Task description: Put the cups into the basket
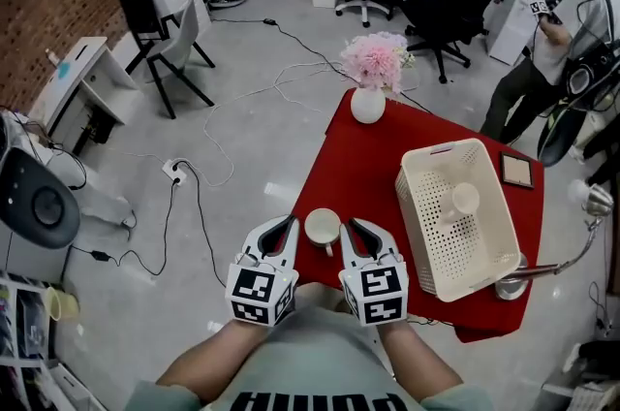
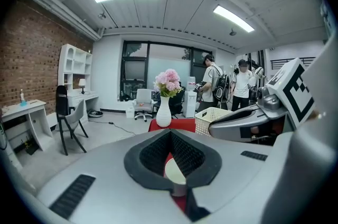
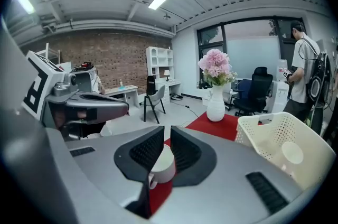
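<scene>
Nearest, the left gripper (image 1: 290,223) has its jaws tip to tip and the right gripper (image 1: 352,225) shows only a slit; neither holds anything. Between them a white cup (image 1: 322,226) stands on the red desk (image 1: 349,157), and a second cup (image 1: 463,201) is already in the basket (image 1: 436,235). The white cup is probably light, rigid, slick and breakable, so pinch its rim wall. Both gripper views mask its base.

Shirt (image 1: 320,378): large black letters are cut off at the picture's lower edge; no word can be read.
Cubes on left gripper (image 1: 290,221) and right gripper (image 1: 352,224): only square black-and-white markers are shown.
</scene>
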`<act>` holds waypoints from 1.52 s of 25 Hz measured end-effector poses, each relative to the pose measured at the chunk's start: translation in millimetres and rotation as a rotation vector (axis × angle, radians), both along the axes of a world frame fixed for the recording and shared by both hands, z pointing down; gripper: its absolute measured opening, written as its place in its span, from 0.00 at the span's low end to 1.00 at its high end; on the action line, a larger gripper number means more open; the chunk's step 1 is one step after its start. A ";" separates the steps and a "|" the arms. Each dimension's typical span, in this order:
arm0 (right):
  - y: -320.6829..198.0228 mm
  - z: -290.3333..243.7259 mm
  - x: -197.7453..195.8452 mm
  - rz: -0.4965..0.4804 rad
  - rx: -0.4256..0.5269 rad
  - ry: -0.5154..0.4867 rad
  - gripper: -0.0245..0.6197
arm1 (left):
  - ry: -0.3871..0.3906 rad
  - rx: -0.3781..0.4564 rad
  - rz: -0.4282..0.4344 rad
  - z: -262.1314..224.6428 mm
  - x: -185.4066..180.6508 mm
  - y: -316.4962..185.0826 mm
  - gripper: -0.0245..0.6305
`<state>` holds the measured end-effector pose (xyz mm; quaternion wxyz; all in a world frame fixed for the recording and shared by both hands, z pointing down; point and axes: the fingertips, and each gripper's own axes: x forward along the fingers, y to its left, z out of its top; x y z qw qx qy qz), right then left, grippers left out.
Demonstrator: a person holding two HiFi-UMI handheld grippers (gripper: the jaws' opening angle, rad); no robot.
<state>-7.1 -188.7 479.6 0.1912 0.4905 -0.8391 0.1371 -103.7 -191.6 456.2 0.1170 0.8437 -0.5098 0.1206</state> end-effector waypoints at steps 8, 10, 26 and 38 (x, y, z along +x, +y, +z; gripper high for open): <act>5.2 11.0 -13.9 -0.008 -0.016 0.015 0.10 | -0.017 0.002 0.005 4.2 -10.2 3.6 0.04; 7.0 12.6 -15.3 -0.007 -0.018 0.017 0.10 | -0.020 0.002 0.009 5.0 -10.7 5.2 0.04; 3.7 30.5 -23.2 -0.030 -0.046 0.052 0.35 | -0.038 -0.008 0.009 14.7 -13.8 -0.9 0.04; -10.3 68.7 -40.3 -0.111 -0.137 0.085 0.58 | -0.078 -0.061 0.005 41.1 -23.4 -11.9 0.04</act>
